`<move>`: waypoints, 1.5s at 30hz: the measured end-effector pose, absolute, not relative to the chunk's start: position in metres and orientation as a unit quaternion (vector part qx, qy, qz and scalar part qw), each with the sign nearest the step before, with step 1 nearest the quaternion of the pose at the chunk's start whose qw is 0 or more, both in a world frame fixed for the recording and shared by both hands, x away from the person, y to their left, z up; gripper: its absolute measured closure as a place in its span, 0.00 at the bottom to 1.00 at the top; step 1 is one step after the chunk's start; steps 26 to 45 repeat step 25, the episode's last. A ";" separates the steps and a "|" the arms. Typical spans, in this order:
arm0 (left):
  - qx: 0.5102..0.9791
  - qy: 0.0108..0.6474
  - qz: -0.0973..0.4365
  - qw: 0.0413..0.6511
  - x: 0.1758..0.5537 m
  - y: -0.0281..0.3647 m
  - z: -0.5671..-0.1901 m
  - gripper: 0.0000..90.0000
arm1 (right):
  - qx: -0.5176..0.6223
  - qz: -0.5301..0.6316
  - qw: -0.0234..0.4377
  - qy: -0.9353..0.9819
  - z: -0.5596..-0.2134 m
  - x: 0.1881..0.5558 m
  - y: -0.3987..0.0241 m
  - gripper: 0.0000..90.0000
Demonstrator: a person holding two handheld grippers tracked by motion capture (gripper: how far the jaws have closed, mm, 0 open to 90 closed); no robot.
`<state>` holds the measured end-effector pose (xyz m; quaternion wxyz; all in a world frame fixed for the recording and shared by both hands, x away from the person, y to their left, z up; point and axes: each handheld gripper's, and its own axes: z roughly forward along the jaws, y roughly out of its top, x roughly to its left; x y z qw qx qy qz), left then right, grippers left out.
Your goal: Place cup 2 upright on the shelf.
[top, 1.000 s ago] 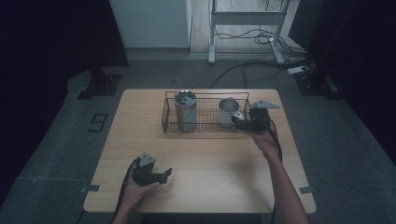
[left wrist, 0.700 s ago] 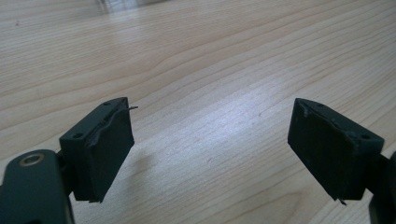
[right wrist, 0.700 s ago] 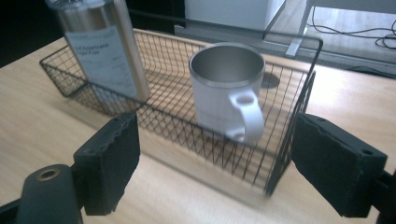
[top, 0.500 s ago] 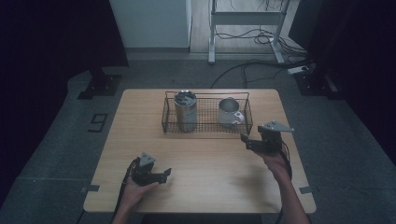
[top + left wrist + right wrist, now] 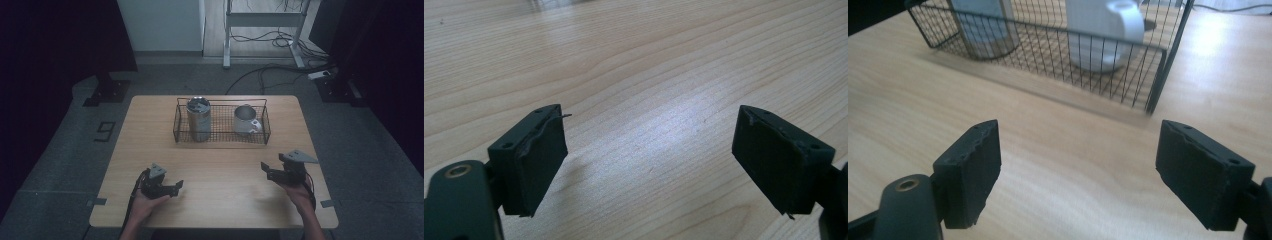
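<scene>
A pale wooden desk (image 5: 215, 165) carries a wire basket (image 5: 222, 136) at its far side, holding a steel tumbler (image 5: 198, 118) on the left and a white mug (image 5: 246, 120) on the right. Both tongs hang near the front edge, well apart from it — the left tongs (image 5: 176, 186) and the right tongs (image 5: 264, 170) spread wide, empty. A reach for the mug could snag the basket's wire wall, which stands between — likely tipping it.

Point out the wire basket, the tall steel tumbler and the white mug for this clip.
wire basket (image 5: 222, 141): high view, on its front wire wall.
tall steel tumbler (image 5: 198, 124): high view, on its side wall, left in the basket.
white mug (image 5: 244, 120): high view, on its body, right in the basket.
</scene>
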<state>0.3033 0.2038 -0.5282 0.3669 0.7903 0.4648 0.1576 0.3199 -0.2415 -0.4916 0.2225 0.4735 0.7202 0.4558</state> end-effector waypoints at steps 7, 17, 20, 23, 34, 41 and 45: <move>0.793 0.463 0.158 0.364 0.303 0.203 -0.529 0.16 | 0.473 0.446 0.214 0.729 -0.509 0.309 -0.240 0.20; 0.793 0.463 0.159 0.363 0.303 0.203 -0.529 0.16 | 0.473 0.444 0.215 0.730 -0.516 0.307 -0.239 0.21; 0.794 0.462 0.159 0.362 0.303 0.203 -0.529 0.16 | 0.474 0.443 0.215 0.730 -0.517 0.307 -0.240 0.21; 0.794 0.462 0.159 0.362 0.303 0.203 -0.529 0.16 | 0.476 0.443 0.215 0.729 -0.518 0.307 -0.241 0.21; 0.793 0.462 0.160 0.362 0.303 0.203 -0.529 0.16 | 0.477 0.443 0.217 0.727 -0.518 0.307 -0.241 0.21; 0.793 0.462 0.160 0.362 0.303 0.203 -0.529 0.16 | 0.477 0.443 0.217 0.727 -0.518 0.307 -0.241 0.21; 0.793 0.462 0.160 0.362 0.303 0.203 -0.529 0.16 | 0.477 0.443 0.217 0.727 -0.518 0.307 -0.241 0.21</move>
